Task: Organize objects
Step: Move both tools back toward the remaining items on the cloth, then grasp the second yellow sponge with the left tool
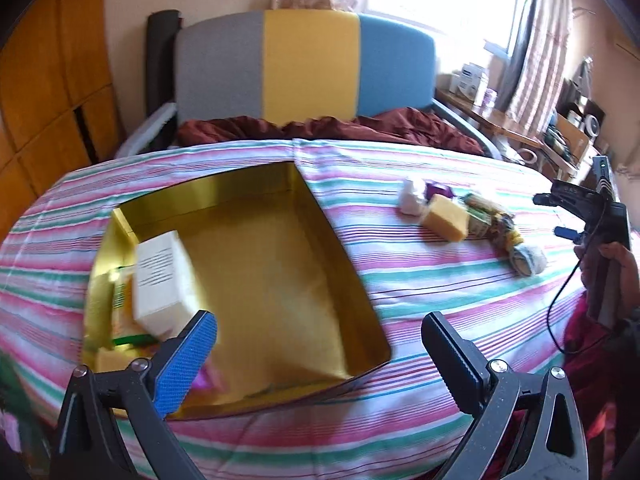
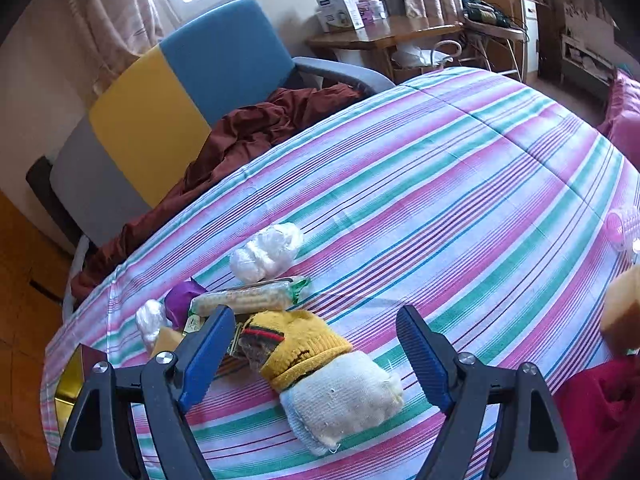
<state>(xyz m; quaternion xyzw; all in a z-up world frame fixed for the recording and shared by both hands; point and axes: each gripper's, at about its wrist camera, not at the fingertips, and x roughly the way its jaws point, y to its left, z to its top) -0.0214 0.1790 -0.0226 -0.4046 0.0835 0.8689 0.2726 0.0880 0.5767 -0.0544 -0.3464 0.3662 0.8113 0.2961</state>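
A bed covered by a striped sheet (image 1: 420,280) fills both views. On it sits an open gold tin (image 1: 280,264), the landmark for everything here.

Inside the tin, against its left wall, a white box (image 1: 164,280) leans on some yellow and green packets too blurred to name. Most of the tin floor is bare. The sorting looks begun and far from finished.

To the right of the tin, apart from it, a loose cluster of things waits on the sheet. Nearest the tin lie a small white plastic bundle (image 2: 150,322), a purple item (image 2: 182,300) and a yellow sponge (image 1: 446,216). Just beyond these is a long cracker pack (image 2: 248,298) with a bigger white plastic bundle (image 2: 266,252) behind it. Farthest from the tin lie a yellow knit piece (image 2: 298,344) and, touching it, a pale sock roll (image 2: 344,400). A pink cup (image 2: 622,228) rests much farther right, well apart from the tin.

The left gripper (image 1: 320,344) hangs over the tin's near edge, jaws wide apart and holding nothing. The right gripper (image 2: 316,344) hovers above the cluster, on the side away from the tin, jaws also spread and empty. The knit piece and sock roll sit between its fingers (image 2: 208,356) in the picture, but whether the pads are down at their level cannot be told.

At least seven things still seem to need moving into the tin. The knit piece or sock roll looks the likely next pick.
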